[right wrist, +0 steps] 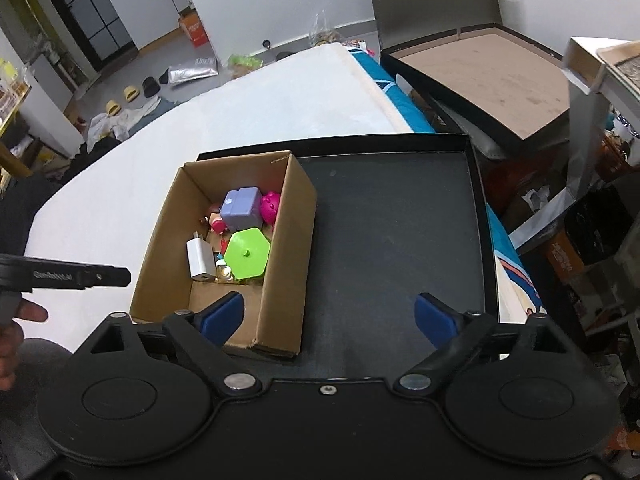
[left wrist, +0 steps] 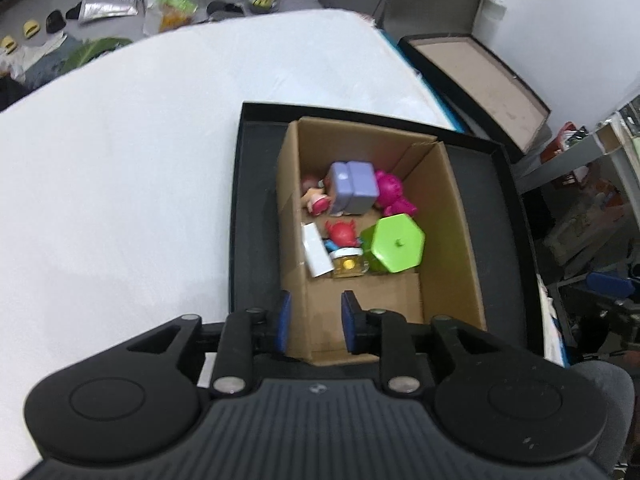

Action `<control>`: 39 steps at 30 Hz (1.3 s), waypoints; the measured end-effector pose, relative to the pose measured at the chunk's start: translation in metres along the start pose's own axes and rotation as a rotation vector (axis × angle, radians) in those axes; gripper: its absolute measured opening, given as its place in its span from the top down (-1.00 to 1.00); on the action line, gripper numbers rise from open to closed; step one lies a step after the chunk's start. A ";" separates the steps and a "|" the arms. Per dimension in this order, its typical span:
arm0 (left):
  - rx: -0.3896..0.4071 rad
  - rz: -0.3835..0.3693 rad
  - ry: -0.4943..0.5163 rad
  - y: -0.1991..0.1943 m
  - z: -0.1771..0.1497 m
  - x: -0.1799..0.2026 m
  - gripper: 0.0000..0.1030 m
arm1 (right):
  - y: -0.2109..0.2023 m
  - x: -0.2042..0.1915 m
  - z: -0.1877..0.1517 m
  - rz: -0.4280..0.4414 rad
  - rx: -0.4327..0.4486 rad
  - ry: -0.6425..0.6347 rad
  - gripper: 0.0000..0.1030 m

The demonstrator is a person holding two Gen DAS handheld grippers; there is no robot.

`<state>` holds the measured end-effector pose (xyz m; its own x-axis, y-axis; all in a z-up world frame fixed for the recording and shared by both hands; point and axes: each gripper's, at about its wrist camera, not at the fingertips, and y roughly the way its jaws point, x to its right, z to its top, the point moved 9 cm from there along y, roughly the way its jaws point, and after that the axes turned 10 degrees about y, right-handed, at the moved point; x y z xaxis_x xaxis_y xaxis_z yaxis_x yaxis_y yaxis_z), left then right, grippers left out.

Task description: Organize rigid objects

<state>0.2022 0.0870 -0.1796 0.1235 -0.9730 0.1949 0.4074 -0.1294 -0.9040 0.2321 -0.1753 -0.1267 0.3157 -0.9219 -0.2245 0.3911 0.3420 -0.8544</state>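
Presently, my left gripper is hovering slightly parted and empty, my right gripper gaping wide, gripping nothing. The toys, green hexagon included, are lying in the cardboard box at the black tray's left edge.

A plain brown is shown by the cardboard box, inside and out. Around it, a black rim and a dull charcoal floor are seen on the tray. Inside the box, a bright lime green is worn by the hexagonal container, and a pale lilac by the blocky toy beyond it. Hot magenta is seen on the figure beside the lilac toy. Plain white is carried by the charger at the box's left wall. A red crab-like toy is seen near the charger. Under the tray, the bed is covered in unpatterned white.
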 end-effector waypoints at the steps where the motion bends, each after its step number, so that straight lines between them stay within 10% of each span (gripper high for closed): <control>1: 0.006 -0.001 0.011 -0.004 0.000 0.003 0.41 | -0.003 0.000 0.000 0.003 0.010 0.003 -0.90; 14: 0.142 0.012 0.073 -0.073 -0.011 0.031 -0.36 | -0.045 -0.002 -0.015 0.007 0.138 0.067 -1.00; 39: 0.401 0.079 0.084 -0.192 -0.064 0.044 -0.96 | -0.133 -0.021 -0.047 0.041 0.358 0.143 -1.00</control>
<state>0.0722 0.0563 -0.0219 0.1012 -0.9913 0.0839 0.7219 0.0151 -0.6918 0.1330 -0.2096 -0.0303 0.2231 -0.9136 -0.3399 0.6654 0.3975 -0.6318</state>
